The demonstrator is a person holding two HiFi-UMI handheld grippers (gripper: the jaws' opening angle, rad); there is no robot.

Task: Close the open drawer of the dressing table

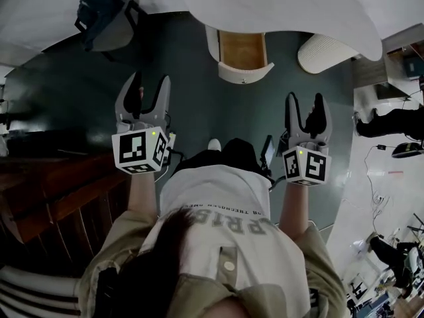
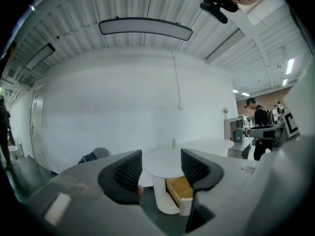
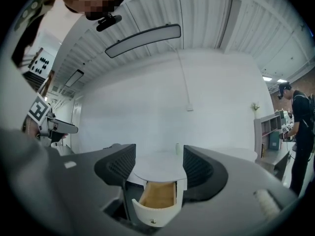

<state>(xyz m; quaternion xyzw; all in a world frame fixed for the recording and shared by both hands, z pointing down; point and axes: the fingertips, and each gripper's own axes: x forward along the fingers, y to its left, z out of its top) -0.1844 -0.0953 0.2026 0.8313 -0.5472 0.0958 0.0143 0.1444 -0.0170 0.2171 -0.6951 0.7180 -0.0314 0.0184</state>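
Your left claw [image 1: 150, 86] and right claw [image 1: 305, 106] both spread, pinching nothing, well apart from the white wood-lined drawer [image 1: 242, 52], standing open under the white tabletop [image 1: 298, 5]

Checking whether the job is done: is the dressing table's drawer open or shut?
Open. The drawer sticks out from under the dressing table, its wooden inside exposed, with nothing visible in it.

The drawer [image 1: 242, 50] is white outside and light brown inside; the counter [image 1: 285, 5] is white, the floor [image 1: 179, 65] dark grey-green.
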